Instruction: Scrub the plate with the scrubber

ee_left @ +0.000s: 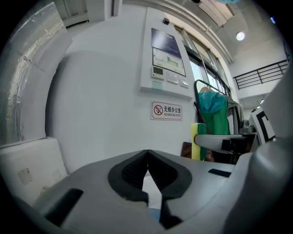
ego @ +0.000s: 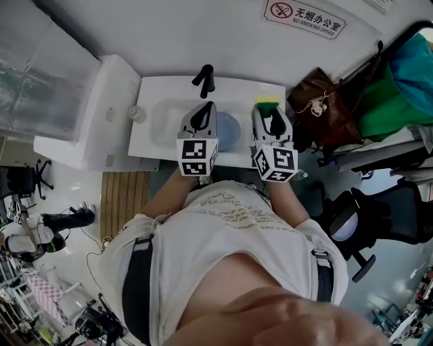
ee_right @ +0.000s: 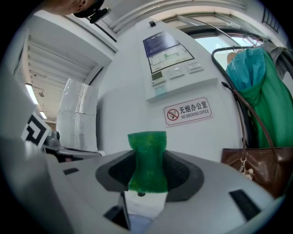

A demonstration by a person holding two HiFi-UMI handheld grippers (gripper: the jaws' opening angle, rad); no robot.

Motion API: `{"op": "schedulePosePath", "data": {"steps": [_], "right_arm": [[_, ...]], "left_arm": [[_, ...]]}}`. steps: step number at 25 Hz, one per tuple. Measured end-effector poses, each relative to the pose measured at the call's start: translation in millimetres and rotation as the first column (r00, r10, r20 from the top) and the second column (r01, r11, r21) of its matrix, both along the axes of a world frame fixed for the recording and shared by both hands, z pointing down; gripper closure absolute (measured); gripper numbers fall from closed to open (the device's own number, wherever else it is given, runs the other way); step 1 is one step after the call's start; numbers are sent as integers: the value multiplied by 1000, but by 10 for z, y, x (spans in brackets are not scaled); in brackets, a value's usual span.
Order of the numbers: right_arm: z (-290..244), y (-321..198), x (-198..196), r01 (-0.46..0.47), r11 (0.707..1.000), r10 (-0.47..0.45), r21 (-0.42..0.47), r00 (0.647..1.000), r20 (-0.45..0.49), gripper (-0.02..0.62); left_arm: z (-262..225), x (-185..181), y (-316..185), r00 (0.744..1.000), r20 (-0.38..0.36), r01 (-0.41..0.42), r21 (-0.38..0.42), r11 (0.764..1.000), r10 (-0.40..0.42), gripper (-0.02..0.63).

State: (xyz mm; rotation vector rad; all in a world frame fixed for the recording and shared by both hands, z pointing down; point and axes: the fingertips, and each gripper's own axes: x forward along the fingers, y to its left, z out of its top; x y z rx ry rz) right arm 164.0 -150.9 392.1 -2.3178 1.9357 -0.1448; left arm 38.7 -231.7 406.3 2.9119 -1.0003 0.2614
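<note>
In the head view both grippers are held side by side over a white sink (ego: pixel 154 138). My right gripper (ego: pixel 268 113) is shut on the scrubber (ego: pixel 268 103), a yellow sponge with a green pad. In the right gripper view the scrubber (ee_right: pixel 147 157) stands upright, squeezed between the jaws of the right gripper (ee_right: pixel 147 176). My left gripper (ego: pixel 206 109) is shut, and in the left gripper view the left gripper (ee_left: pixel 147 154) has its jaw tips touching with nothing between them. A blue plate (ego: pixel 230 132) shows in the basin between the two grippers, partly hidden by them.
A black faucet (ego: pixel 205 78) rises at the back of the sink. A white cabinet (ego: pixel 88 115) stands to the left. A brown bag (ego: pixel 323 108) and green clothing (ego: pixel 385 101) hang to the right. A no-smoking sign (ego: pixel 304 19) is on the wall.
</note>
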Motion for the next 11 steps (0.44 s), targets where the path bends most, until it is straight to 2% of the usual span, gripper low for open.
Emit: {"op": "schedulePosePath", "data": {"steps": [11], "right_arm": [[8,-27,-94,19,1000,-19,-8,1000,-15,407]], "left_arm": [[31,-72,-20,1000,-9,14,-19,1000,-15,584]]}}
